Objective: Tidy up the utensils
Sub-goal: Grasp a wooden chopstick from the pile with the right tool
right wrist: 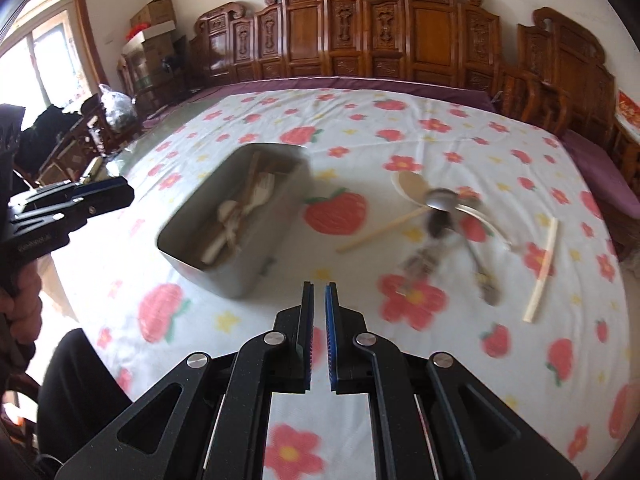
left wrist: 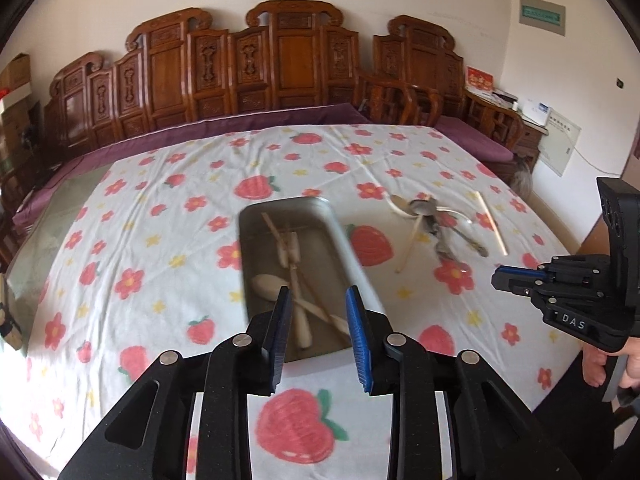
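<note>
Left wrist view: left gripper (left wrist: 318,300) hangs over the near end of the tin (left wrist: 256,216), jaws apart, nothing between them. Tin holds pale wooden pieces (left wrist: 298,280), crossed, a spoon bowl among them; exact count unclear. Loose pile (left wrist: 434,226) sits on the cloth (left wrist: 140,240) to the right of the tin, well apart from it: a wooden spoon, some metal spoons overlapping, and one chopstick (left wrist: 492,224) lying apart on the far side. Right gripper (left wrist: 504,278) shows side-on at the right edge; from here I can't tell its jaw state.

Right wrist view: right gripper (right wrist: 319,286) is nearly closed, a thin slit between the pads, empty. It's above bare cloth (right wrist: 520,152), between tin (right wrist: 224,276) and pile (right wrist: 444,216), touching neither. Chopstick (right wrist: 544,268) lies alone, right of the pile.

Step in hand, my read: right side fetches the next piece. Suggest opening first, then taking the lone chopstick or the wooden spoon handle (right wrist: 380,232), since both are clear of the metal tangle. Grip mid-shaft, jaws across the shaft, come down flat so the pads don't snag the cloth. Keep the left gripper (right wrist: 120,192) clear of the tin mouth for the drop.

View difference: only the left view looks down into the tin's near end; only the right view shows its own jaw gap and the tin's outer wall.
</note>
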Tool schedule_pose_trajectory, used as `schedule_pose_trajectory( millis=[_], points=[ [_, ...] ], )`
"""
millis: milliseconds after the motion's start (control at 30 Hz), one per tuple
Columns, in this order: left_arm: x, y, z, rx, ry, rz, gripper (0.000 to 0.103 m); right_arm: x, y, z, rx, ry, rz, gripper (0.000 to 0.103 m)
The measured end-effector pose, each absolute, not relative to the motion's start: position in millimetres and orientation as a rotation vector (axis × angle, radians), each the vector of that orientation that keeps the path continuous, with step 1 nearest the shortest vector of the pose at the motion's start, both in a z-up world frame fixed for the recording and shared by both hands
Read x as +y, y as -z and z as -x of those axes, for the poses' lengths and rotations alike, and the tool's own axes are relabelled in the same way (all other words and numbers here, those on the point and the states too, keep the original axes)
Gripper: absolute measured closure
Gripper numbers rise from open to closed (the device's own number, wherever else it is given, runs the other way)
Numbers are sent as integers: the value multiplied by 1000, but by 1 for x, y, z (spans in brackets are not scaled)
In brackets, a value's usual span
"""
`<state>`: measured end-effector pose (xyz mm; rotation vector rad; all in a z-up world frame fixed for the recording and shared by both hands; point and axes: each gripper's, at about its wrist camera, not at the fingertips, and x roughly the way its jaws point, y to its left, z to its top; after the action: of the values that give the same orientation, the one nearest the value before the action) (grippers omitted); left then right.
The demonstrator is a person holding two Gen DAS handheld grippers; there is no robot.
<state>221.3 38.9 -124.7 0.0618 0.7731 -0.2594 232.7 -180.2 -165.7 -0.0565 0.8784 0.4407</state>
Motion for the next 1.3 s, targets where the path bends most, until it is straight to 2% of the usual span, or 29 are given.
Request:
schedule_pose_trajectory(
  millis=[200,300,600,767,1200,1300],
  points=[
    [-3,133,-227,787,316,-87,71,-227,171,-236,881,-367,53,96],
    [-19,140,-227,795,334,-100,64,-254,180,-246,894,-310,54,84],
    [-57,163,-231,835,352,-115,51,-317,219,-306,975,-148,29,84],
    [-69,171,-228,857,367,-123,38,-332,234,-339,1012,-81,10,84],
    [-89,183,-226,896,370,-146,36,-349,259,-382,1111,-10,-36,84],
    [-93,184,-227,901,369,-152,36,-349,259,-376,1122,-7,-7,87]
  ],
)
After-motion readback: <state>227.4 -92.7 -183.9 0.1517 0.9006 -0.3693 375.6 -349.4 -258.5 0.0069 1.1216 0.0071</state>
